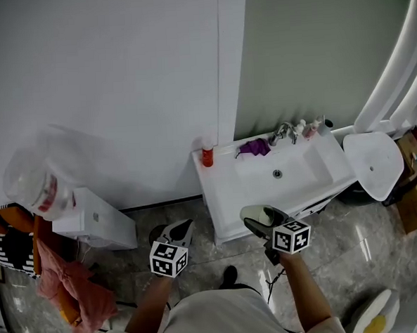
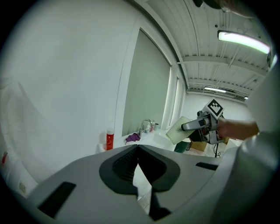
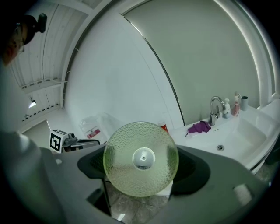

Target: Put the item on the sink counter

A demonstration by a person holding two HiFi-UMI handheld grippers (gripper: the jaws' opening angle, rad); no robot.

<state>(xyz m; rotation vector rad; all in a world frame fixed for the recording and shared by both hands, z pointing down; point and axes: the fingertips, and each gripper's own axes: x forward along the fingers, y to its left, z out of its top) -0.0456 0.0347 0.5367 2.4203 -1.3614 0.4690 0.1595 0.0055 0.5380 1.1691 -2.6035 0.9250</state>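
My right gripper (image 1: 258, 221) is shut on a pale green, bumpy round dish (image 1: 262, 214), held just in front of the white sink counter (image 1: 221, 197). In the right gripper view the dish (image 3: 141, 158) fills the middle and hides the fingertips. It has a white hub at its centre. The left gripper view shows the same dish (image 2: 178, 130) from the side. My left gripper (image 1: 179, 233) hangs left of the counter over the floor, shut on nothing; its jaws meet at the tip (image 2: 138, 147).
On the counter stand a red bottle (image 1: 207, 155), a purple cloth (image 1: 255, 147), a faucet (image 1: 284, 131) and small bottles (image 1: 310, 128). The basin has a drain (image 1: 277, 173). A white round fixture (image 1: 370, 163) stands to the right. A plastic bag (image 1: 43, 172) and a white box (image 1: 99, 219) sit at the left.
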